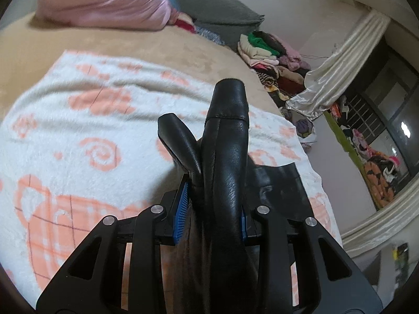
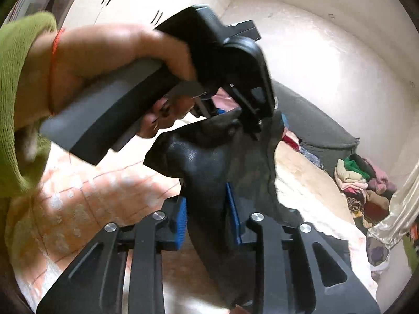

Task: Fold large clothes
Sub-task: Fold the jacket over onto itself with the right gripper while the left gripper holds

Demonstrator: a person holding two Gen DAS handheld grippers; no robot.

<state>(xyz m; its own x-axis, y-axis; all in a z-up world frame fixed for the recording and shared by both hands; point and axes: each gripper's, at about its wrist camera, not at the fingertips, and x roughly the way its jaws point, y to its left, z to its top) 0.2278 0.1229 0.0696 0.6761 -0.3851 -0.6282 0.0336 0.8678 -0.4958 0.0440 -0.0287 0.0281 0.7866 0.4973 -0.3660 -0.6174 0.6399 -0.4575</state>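
Both claws clamp the black leather garment above the bed: the left claw pinches a thick fold, the right claw grips another part near it, over the white-and-orange blanket.

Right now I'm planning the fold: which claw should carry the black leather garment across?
Right, probably. The right claw pinches a free edge of the black leather garment, while the left claw clamps a thick bunched roll.

Both wrist cams close, facing fwd along tools; share bed, clothes pile.
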